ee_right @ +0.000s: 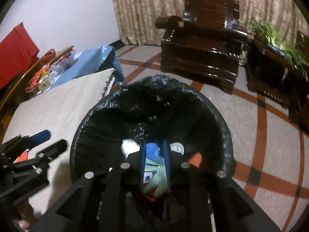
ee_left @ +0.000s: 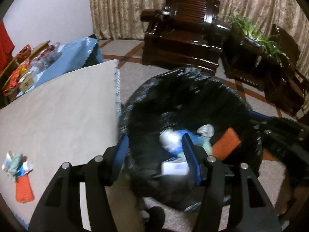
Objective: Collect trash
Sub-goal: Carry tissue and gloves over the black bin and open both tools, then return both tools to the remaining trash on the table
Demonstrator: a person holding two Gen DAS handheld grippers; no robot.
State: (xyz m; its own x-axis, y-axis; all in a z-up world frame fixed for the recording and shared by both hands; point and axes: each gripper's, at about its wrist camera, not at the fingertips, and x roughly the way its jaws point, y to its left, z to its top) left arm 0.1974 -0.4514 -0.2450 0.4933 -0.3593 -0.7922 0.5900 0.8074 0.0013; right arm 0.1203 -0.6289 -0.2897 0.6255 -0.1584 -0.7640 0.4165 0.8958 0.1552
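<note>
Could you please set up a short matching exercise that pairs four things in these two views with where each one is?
1. trash pile
2. white box
3. green plant
4. armchair

A. in the black-lined bin
B. before the curtain
C. on the beige table
D. on the dark side table

Pairs: 1-C, 2-A, 3-D, 4-B

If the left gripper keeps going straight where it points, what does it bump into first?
Probably the trash pile inside the black bin bag. The left gripper hangs open over it, nothing between. Depth is unclear.
</note>
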